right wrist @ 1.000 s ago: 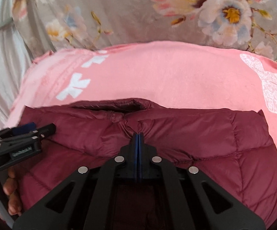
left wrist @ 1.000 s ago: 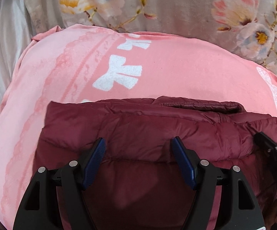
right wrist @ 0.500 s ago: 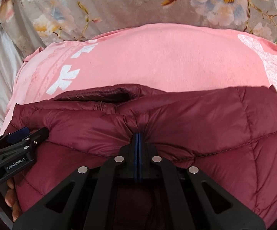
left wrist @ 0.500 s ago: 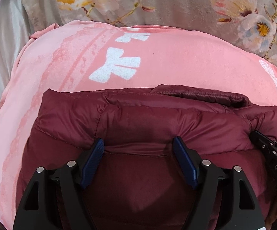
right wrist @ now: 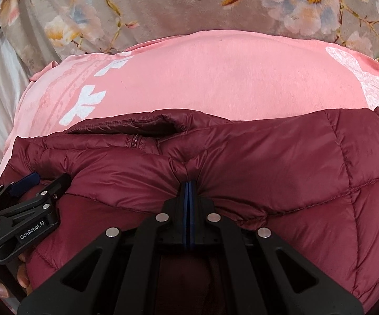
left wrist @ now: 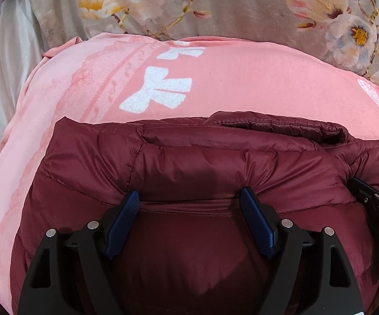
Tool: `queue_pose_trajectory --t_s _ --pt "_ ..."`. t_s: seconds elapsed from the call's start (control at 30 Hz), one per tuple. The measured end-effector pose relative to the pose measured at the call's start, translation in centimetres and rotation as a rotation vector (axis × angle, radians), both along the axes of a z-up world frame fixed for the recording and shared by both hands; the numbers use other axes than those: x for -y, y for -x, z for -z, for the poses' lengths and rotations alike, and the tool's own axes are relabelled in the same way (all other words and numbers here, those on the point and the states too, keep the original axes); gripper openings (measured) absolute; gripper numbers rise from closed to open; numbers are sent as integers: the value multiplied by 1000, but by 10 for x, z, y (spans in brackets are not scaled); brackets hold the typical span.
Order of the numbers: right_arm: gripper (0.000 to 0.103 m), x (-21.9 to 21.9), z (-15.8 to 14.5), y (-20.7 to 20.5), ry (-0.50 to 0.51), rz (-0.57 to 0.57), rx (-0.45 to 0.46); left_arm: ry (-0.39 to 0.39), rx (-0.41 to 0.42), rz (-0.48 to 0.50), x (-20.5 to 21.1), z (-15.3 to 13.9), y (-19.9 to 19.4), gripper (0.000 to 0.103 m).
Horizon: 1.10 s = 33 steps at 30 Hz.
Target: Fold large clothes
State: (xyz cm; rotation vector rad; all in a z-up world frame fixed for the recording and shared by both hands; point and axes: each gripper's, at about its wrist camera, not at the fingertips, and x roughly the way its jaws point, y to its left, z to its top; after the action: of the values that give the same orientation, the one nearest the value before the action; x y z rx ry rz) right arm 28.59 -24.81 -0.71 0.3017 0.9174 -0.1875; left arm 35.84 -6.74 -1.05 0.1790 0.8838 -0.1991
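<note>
I see the left gripper (left wrist: 189, 197) opening wider than before, pads clear of the jacket (left wrist: 202, 162). Right gripper (right wrist: 189, 183) still pinches its fold; jacket now lower on the pink blanket (left wrist: 242, 78).

We see soft, even light, no hard glare. Faint sheen on the maroon jacket (left wrist: 215, 162); a dim shadow patch sits on it. Fisheye bends both views, corners black. Flowered fabric (right wrist: 163, 8) at the rim looks soft; centre sharp.

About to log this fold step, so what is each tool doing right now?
Left tool: jaws opening, jacket between them, not gripped.
Right tool: closed, pinching a fold of the jacket.
</note>
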Motion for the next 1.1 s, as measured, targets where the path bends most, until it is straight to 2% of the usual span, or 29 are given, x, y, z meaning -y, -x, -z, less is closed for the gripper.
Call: queue_pose_trajectory --t_s 0.23,0.3,0.37,0.53,0.67,0.77,0.9,1.1 --pt "0 2 -4 2 -20 8 12 -17 5 -4 2 -1 1 77" --pt "1 -1 -16 13 7 30 31 -29 2 0 1 -5 4 78" --pt "6 -9 -33 27 14 29 72 -30 -4 -3 -4 -12 11 78" --pt "6 -43 -55 46 -14 -38 122 58 -30 21 -14 -34 42 77" --pt "6 -66 -47 55 29 -48 100 37 -26 -5 -14 -30 60 78" --pt "6 -72 -29 57 42 -44 68 34 -10 -23 -18 -20 67 79" --pt "5 -76 -19 62 74 -39 67 4 31 -27 -15 -7 71 84" --pt "5 -71 -14 61 41 -33 59 -11 47 -35 -13 0 73 85"
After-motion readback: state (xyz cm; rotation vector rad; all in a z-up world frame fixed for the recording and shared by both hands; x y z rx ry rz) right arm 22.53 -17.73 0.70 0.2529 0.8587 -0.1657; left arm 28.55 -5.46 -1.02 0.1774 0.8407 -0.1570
